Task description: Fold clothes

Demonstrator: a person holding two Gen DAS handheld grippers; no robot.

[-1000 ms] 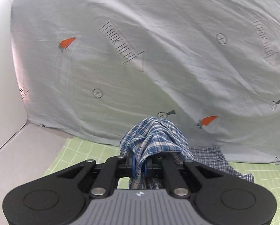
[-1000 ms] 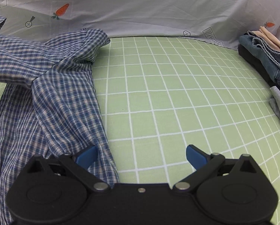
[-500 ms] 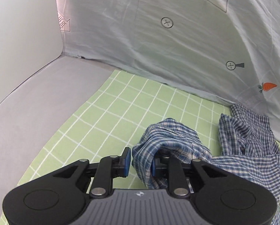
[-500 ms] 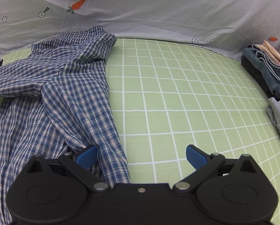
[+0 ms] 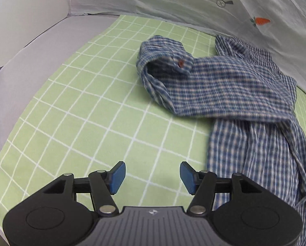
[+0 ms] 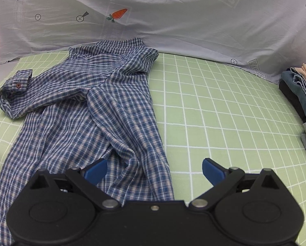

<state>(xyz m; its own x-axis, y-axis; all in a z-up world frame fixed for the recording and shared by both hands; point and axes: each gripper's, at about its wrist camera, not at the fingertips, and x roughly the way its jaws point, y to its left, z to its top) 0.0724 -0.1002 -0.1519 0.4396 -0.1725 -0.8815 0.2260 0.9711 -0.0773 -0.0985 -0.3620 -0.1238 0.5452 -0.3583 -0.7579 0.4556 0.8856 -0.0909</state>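
A blue plaid shirt lies rumpled on the green grid mat that covers the surface, one sleeve stretched out sideways with its buttoned cuff curled over. The left gripper hovers over bare mat just beside the shirt's edge, fingers spread and empty. The right gripper is above the shirt's lower part, fingers also released, grasping nothing. A stack of folded clothes sits at the far right, before a carrot-print sheet.
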